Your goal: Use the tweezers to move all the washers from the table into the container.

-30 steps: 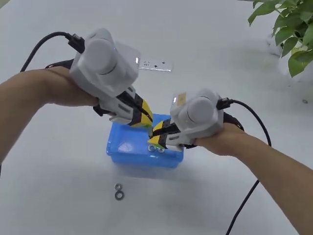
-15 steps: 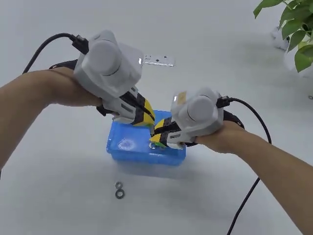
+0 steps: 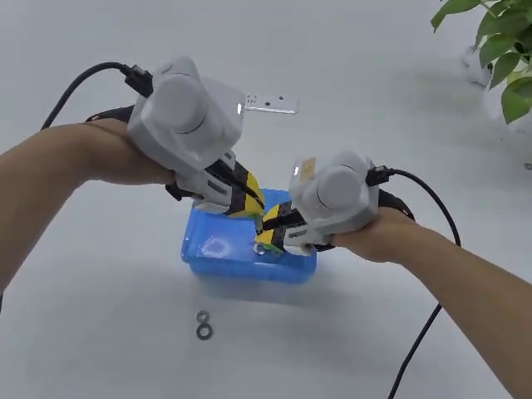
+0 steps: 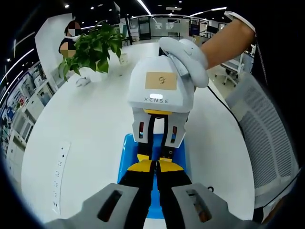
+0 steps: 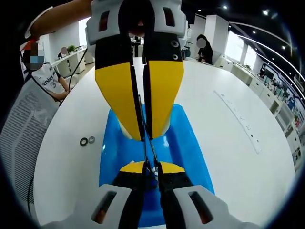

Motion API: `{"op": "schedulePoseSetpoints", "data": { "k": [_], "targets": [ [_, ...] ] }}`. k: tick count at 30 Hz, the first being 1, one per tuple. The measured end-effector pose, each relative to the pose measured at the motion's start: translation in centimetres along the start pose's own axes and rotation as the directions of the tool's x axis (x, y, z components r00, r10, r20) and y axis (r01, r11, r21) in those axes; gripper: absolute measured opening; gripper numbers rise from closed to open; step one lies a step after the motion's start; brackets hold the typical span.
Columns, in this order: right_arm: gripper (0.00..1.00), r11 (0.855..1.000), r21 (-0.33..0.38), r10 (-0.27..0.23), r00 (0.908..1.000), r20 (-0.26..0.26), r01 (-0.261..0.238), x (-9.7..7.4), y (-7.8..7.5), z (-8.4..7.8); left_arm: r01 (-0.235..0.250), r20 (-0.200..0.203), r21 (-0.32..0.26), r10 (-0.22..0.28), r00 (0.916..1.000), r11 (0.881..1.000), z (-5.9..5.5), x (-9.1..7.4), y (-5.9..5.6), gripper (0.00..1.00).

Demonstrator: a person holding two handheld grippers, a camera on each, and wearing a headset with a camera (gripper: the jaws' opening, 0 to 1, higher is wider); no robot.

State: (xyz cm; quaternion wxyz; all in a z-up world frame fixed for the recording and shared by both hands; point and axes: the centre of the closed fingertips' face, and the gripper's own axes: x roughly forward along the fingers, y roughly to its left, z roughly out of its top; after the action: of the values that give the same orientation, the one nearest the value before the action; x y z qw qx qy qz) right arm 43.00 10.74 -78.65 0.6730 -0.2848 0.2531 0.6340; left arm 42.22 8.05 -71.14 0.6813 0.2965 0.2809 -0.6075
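Note:
A blue container [image 3: 212,249] stands on the white table. Both grippers meet tip to tip just above it. My left gripper [image 3: 248,199] points down and right, and my right gripper [image 3: 264,239] points left. In the right gripper view, thin metal tweezers [image 5: 145,143] run from my right gripper [image 5: 150,169] up between the left gripper's yellow fingers [image 5: 162,90]. Both pairs of jaws are shut on the tweezers. Two washers [image 3: 203,324] lie side by side on the table in front of the container. The grippers hide part of the container's inside.
A white power strip [image 3: 270,104] lies on the table beyond the container. A potted plant [image 3: 490,50] stands at the far right. A black cable [image 3: 424,332] trails from the right gripper across the table. A mesh chair [image 4: 267,138] stands beside the table.
Hardly anything. Both grippers stay tip to tip over the container, and the two washers on the table lie where they were. The head camera has shifted slightly.

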Motion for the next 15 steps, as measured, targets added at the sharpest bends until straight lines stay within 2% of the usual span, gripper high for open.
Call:
{"op": "schedulePoseSetpoints", "data": {
  "k": [8,15],
  "targets": [
    [0.11,1.0,-0.006,-0.013,0.9999,0.009,0.013,-0.8,0.1,0.7,-0.011,0.006,0.009,0.011,0.9999,1.0,0.7,-0.8,-0.2,0.06],
    [0.11,1.0,-0.015,-0.025,0.9995,0.019,0.025,-1.7,0.8,1.7,-0.01,0.004,0.022,0.01,0.9999,1.0,1.4,-1.9,-1.0,0.06]
  ]
}}
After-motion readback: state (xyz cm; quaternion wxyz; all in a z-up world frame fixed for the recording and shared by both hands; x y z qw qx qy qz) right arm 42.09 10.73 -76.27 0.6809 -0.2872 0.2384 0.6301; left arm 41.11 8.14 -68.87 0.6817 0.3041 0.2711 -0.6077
